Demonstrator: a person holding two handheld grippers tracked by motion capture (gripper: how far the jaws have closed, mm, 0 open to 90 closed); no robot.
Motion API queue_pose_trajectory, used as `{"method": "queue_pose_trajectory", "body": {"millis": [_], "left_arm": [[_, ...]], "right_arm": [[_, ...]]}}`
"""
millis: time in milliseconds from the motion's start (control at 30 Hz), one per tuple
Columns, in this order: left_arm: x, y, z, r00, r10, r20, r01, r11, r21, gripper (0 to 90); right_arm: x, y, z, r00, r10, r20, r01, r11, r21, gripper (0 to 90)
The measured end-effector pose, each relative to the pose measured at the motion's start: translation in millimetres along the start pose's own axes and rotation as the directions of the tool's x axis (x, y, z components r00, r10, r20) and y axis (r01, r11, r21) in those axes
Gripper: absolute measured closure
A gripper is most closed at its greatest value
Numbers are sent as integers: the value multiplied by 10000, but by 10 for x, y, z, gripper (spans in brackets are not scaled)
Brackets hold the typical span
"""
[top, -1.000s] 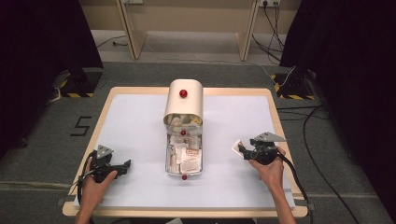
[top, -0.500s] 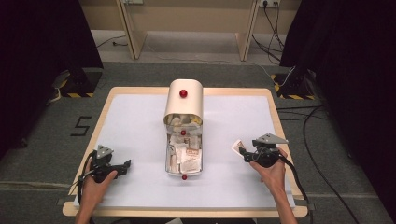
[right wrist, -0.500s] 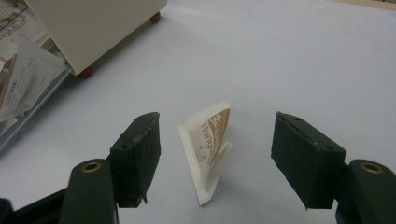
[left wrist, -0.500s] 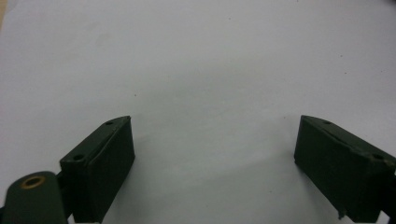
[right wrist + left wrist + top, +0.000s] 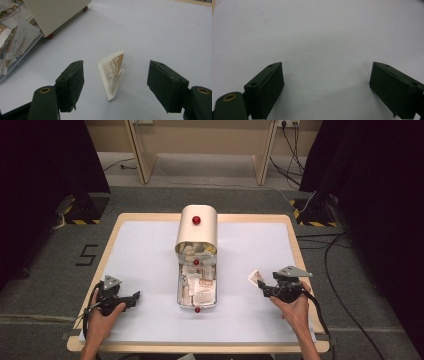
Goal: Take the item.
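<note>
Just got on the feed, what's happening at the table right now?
A person holds a gripper in each hand. The right gripper has just been opening its jaws around a small sachet, which stands on edge on the table between them, untouched by the pads. The left gripper hangs open over bare table. In the middle, a cream box has its drawer pulled out, full of similar sachets.

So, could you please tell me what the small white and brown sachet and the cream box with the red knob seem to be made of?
The small white and brown sachet looks like thin printed paper: it is creased and stands folded on its edge. The cream box with the red knob looks like painted metal or plastic, smooth and matt, with rounded top; which one is hard to say.
</note>
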State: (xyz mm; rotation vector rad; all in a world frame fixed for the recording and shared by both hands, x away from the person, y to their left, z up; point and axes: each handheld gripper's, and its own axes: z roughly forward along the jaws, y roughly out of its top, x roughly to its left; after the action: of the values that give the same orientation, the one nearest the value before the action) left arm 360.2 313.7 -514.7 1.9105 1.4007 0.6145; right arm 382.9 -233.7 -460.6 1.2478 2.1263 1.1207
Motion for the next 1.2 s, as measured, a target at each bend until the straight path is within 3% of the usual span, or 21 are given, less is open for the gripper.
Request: {"method": "queue_pose_trajectory", "body": {"millis": [667,1200], "left_arm": [[0,0,0,10000,2,1,-2,10000,5,113],[0,0,0,10000,-2,1,2,10000,3,113]], "right_arm": [[61,-48,-118,9999,-85,-140,85,10000,-18,273],[152,-137,-223,9990,-447,-88,447,9990,76,271]]}}
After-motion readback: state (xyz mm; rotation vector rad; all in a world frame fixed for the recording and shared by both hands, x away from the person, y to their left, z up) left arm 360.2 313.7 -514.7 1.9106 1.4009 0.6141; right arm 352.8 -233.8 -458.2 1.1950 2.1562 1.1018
